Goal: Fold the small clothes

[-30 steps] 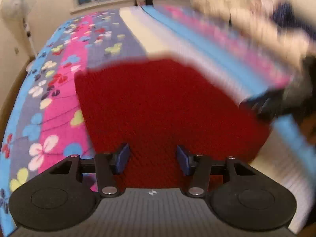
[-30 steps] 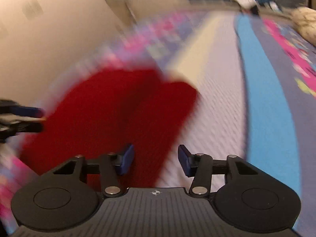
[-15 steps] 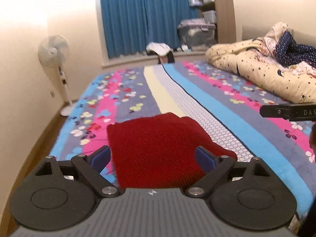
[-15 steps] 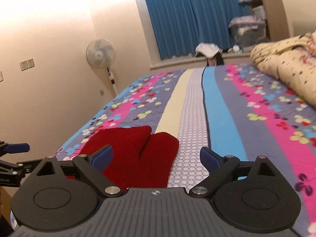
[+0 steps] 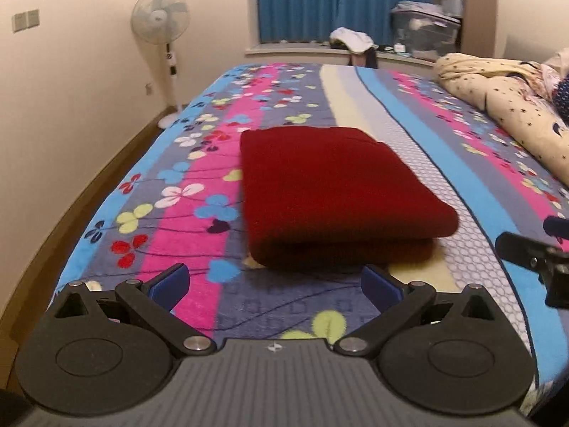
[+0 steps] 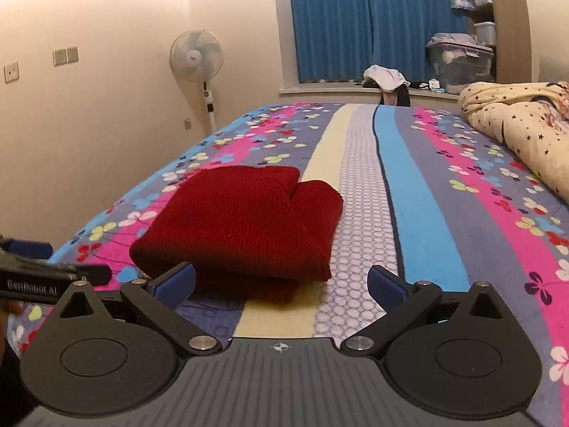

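The red knitted garment (image 5: 338,195) is seen folded on the bed (image 5: 444,163), at twelve o'clock from the left gripper (image 5: 275,281) and eleven o'clock from the right gripper (image 6: 281,281). Both sets of fingers are spread wide, nothing held. The loose top fold could be dragged open if snagged.

Colours and patterns noted.
Knit (image 5: 334,192): dark red, plain, ribbed. Blanket (image 5: 402,135): lengthwise stripes of blue, grey, pink and cream, with clover flowers in white, red, yellow-green and blue; one pale stripe bears a honeycomb print. Quilt (image 6: 526,121): cream with small dark stars. Curtain (image 6: 355,21): solid blue. Fan (image 6: 196,53): white. Walls (image 5: 71,82): cream. Pads (image 5: 169,281): blue on black arms.
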Tool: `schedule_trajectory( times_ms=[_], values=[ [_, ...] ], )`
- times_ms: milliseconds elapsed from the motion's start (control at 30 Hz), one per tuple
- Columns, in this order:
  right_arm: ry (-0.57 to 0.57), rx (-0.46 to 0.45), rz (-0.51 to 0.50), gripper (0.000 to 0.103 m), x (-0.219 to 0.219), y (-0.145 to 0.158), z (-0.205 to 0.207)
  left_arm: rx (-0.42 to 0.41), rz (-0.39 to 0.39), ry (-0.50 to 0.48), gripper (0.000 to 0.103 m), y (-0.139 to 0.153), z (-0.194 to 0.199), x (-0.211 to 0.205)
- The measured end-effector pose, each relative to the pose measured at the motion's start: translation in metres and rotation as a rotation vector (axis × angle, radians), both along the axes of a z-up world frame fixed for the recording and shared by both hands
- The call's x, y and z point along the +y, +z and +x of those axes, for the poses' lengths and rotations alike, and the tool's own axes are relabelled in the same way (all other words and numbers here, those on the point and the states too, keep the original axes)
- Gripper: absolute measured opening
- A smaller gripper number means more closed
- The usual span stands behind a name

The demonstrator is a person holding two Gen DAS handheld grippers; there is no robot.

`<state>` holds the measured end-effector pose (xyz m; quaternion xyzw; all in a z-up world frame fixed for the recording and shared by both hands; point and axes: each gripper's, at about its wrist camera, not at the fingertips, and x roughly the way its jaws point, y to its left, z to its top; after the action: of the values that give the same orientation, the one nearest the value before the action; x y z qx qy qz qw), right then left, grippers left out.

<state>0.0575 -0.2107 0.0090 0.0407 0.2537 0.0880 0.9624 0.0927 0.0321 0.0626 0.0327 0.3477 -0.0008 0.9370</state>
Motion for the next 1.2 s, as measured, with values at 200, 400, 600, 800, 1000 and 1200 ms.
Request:
schedule_trajectory(
  times_ms=[200, 400, 600, 800, 1000, 1200],
  values=[
    [0.002, 0.04, 0.022, 0.102, 0.006, -0.009, 0.013, 0.044, -0.021, 0.002, 0.103, -0.007, 0.009, 0.003],
    [0.01, 0.053, 0.006, 0.102, 0.014, -0.014, 0.026, 0.037, -0.015, 0.011, 0.103, -0.019, 0.028, -0.001],
    [-0.011, 0.088, 0.025, 0.102, 0.013, -0.017, 0.037, 0.07, -0.034, 0.023, 0.103, -0.026, 0.035, -0.004],
    [-0.02, 0.099, 0.012, 0.102, 0.016, -0.02, 0.041, 0.066, -0.031, 0.013, 0.103, -0.026, 0.035, -0.006],
    [-0.008, 0.093, 0.005, 0.102, 0.018, -0.02, 0.042, 0.063, -0.047, 0.007, 0.103, -0.025, 0.035, -0.005],
    [0.0, 0.087, -0.004, 0.102, 0.023, -0.021, 0.042, 0.064, -0.055, 0.011, 0.102, -0.024, 0.036, -0.003]
  ],
)
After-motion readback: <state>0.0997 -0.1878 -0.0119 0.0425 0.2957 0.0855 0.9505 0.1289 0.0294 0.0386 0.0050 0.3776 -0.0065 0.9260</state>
